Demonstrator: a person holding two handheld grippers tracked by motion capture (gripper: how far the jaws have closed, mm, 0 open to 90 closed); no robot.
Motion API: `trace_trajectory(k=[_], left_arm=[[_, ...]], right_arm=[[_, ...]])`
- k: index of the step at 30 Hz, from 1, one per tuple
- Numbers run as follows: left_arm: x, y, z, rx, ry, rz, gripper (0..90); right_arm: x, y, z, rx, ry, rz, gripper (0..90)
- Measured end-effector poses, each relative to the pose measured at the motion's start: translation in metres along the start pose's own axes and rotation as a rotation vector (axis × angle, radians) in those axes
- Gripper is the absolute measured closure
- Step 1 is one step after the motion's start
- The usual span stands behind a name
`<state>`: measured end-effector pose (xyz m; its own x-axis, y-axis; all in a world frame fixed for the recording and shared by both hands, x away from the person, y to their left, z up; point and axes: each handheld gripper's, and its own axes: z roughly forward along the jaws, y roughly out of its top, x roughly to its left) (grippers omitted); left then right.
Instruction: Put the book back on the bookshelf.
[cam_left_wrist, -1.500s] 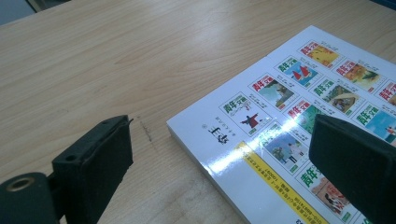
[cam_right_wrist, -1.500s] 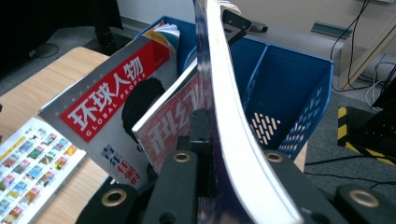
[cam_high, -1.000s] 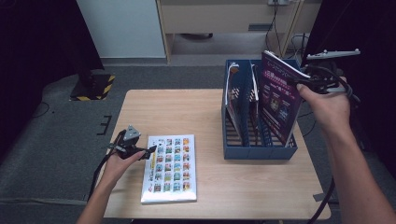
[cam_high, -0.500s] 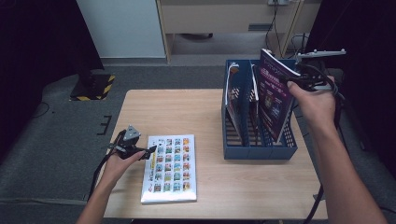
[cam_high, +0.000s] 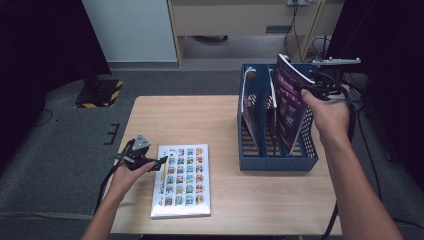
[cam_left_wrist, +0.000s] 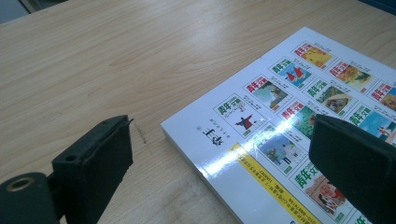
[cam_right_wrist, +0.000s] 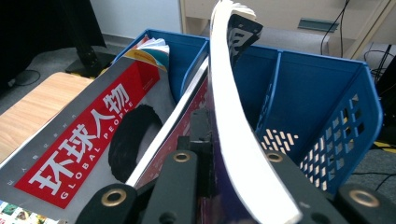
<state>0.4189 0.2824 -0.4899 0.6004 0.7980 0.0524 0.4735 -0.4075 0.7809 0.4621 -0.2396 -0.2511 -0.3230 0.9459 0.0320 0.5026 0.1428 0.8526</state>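
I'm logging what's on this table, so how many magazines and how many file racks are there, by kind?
Magazines: 4. One lies flat on the table, two stand in the rack, one purple magazine is in the right gripper.
Blue file rack: 1.
Total: 5.

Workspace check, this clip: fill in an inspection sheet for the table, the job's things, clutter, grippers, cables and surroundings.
Surface: wooden table, bare between the things.
Job's things: purple magazine going into the blue file rack; more magazines already stand in the rack; white book lies flat near the front edge.
Clutter: nothing seen.
Grippers: right gripper shut on the purple magazine; left gripper open, jaws either side of the white book's corner.
Cables: one trails from each gripper; others by the back wall.
Surroundings: grey carpet, wooden cabinet behind.
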Motion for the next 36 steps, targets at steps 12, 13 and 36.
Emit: trace_trajectory(k=[12,13,36], left_arm=[[-0.002,0.0,0.001,0.013,-0.001,0.012,5.7],[-0.002,0.0,0.002,0.012,0.0,0.011,5.7],[-0.003,0.0,0.003,0.016,-0.002,0.021,5.7]], right_arm=[[0.0,-0.014,0.008,-0.013,0.002,0.021,82.9],[-0.001,-0.014,0.009,-0.015,0.005,0.02,82.9],[0.0,-0.029,0.023,-0.012,0.004,0.032,82.8]])
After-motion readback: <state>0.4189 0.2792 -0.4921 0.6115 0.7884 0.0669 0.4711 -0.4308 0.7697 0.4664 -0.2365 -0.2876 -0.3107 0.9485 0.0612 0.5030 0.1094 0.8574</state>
